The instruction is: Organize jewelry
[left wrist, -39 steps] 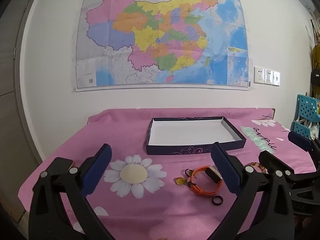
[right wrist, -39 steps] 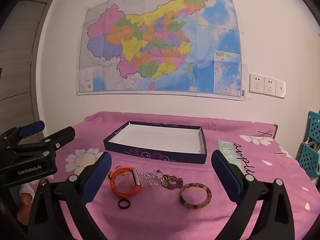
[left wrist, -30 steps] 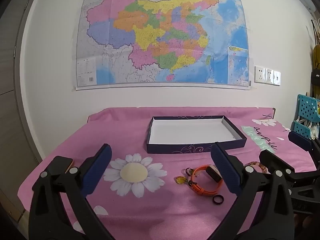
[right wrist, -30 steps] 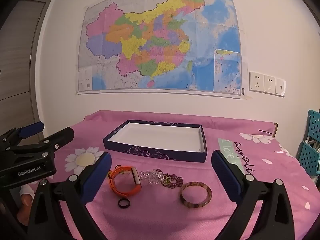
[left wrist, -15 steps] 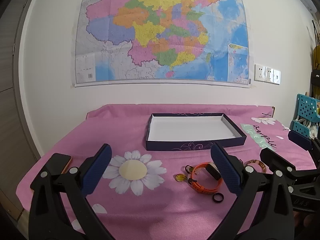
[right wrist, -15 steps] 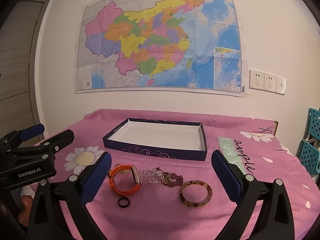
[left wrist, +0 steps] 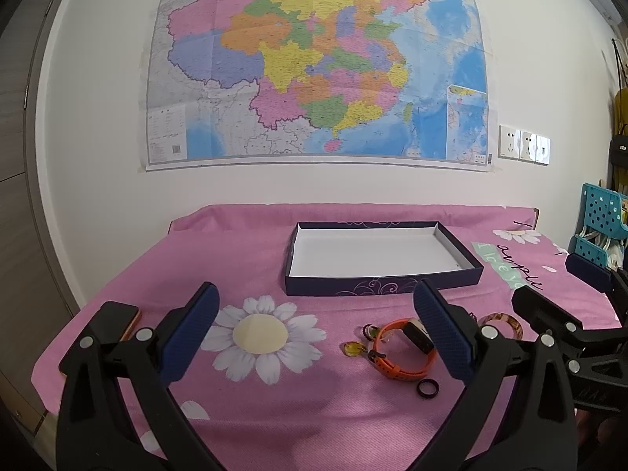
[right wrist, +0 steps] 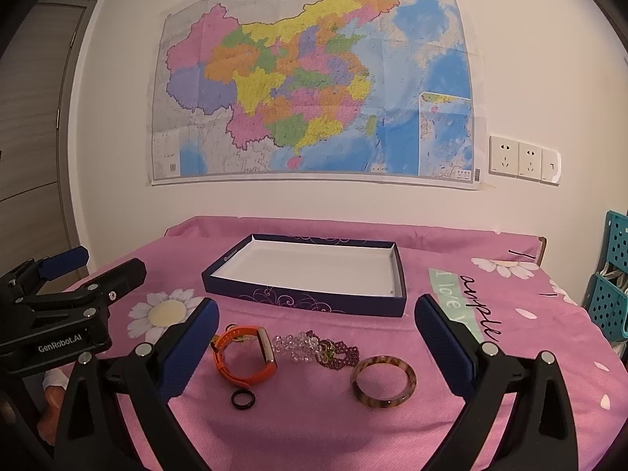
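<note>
On the pink surface [right wrist: 314,424], both tools (left tool [left wrist: 314,333], right tool [right wrist: 314,337]) gape empty; the small black ring [right wrist: 243,398] could slip their pads.

The black left gripper [left wrist: 314,333] with blue pads and the matching right gripper [right wrist: 316,341] hover side by side, jaws spread wide, holding nothing.

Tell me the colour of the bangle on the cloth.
Mottled brown and tan, tortoiseshell-like bangle; clearest in the right wrist view.
</note>
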